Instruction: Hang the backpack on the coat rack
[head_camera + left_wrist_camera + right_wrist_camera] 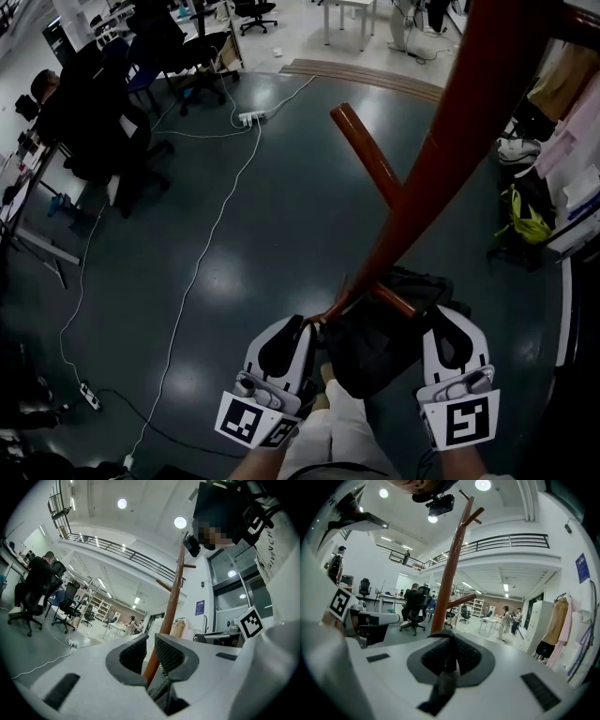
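Observation:
The red-brown coat rack pole (422, 178) slants from the top right down to the middle, with one peg (366, 155) sticking up to the left and a lower peg (394, 302) just over the black backpack (375, 352). The backpack hangs between my two grippers, close against the pole. My left gripper (314, 326) is at its left edge, jaws nearly together on a dark strap (159, 688), with the pole (171, 606) right behind. My right gripper (439, 319) is shut on a black strap (443, 686), and the pole (447, 578) rises just beyond it.
A white cable (202, 262) runs across the dark floor from a power strip (251, 118). Office chairs (122, 122) and a seated person (42, 89) are at the far left. Bags and clothes (525, 220) line the right wall. A person's leg (337, 422) is below the backpack.

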{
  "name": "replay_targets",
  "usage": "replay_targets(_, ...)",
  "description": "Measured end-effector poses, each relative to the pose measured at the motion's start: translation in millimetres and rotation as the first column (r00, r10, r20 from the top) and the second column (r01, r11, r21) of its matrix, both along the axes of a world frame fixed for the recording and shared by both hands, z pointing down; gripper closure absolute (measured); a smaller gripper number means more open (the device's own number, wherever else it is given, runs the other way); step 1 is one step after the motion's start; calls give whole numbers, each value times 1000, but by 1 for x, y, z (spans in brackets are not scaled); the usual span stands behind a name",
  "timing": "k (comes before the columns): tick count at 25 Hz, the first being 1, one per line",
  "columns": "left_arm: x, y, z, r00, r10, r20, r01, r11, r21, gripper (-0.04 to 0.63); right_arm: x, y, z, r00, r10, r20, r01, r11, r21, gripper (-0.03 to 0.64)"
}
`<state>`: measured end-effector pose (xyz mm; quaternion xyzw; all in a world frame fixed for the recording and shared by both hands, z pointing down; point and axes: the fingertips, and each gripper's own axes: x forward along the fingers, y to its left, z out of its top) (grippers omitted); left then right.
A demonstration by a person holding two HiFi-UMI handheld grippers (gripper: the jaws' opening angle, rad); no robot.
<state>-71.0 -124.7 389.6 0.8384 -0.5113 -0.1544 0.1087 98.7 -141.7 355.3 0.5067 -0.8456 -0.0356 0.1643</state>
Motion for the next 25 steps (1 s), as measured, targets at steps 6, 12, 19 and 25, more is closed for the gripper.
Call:
replay_targets(6,-1,-6,2,1000,-11,-12,11,1000,-4,534,-7,-14,-1,994,-72,-84,71,997,-12,592)
replay_targets(12,0,-9,6,999,-31,-14,31,999,-11,534,-7,-29,4,981,-137,-139,133,990,-42,592)
replay_targets(19,-9,-8,8,998,-59,-23,58,998,-24,534,-17,-37,12,951,-237,-201,224,971,-88,592)
replay_targets(25,-10,-8,7,997,-67,-29,66,997,-32,534,-22,-43,20,929,-295,-226,274,954,-117,592)
